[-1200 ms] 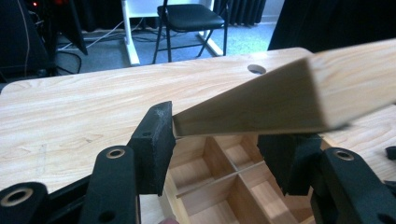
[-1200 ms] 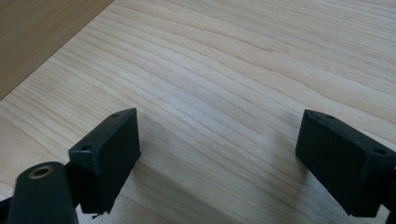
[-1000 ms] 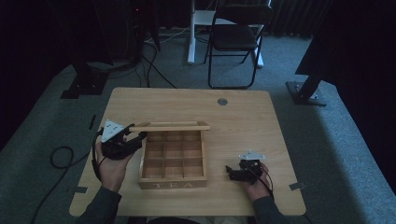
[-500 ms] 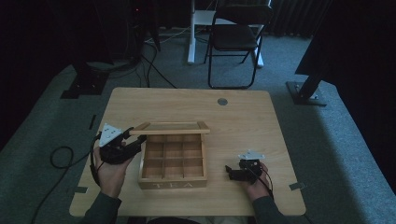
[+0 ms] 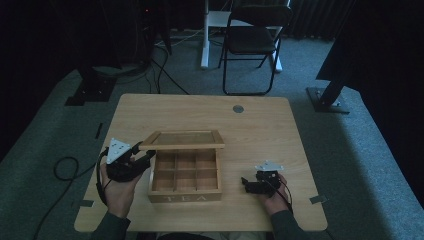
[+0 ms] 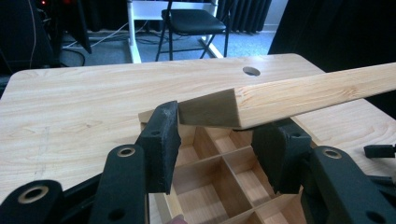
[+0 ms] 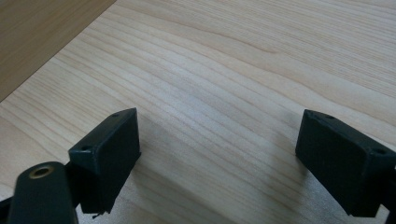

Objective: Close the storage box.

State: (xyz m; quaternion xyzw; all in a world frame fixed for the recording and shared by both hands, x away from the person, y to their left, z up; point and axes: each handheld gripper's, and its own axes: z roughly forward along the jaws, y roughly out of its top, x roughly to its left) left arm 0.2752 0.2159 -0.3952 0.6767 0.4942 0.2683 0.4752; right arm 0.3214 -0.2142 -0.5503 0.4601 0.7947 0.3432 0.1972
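At the near edge of the table point(image 5: 260, 122), a person's two hands each hold a gripper, with a wooden tea box point(image 5: 185, 180) between them, lettered TEA on its front wall and divided into square compartments that look empty. The left gripper point(image 5: 142, 160) sits just beside the box's left side. In the left gripper view its jaws stand a moderate way apart, one on each side of the lid's near corner, with the left pad point(image 6: 161, 144) touching or nearly touching the lid's end face; whether they truly pinch the wood I cannot tell. The right gripper point(image 5: 245, 184) rests low near the table on the box's right, apart from it, jaws spread wide over bare wood and holding nothing.

Farther back, the hinged lid point(image 5: 182, 140) is half raised, its long axis running left to right across the table, tilted up over the compartments from the rear wall. The lid's left corner lies directly ahead of the left gripper, so that hand is clearly the nearer one for swinging it.

Beyond the table stands a folding chair point(image 5: 252, 42) on grey carpet.
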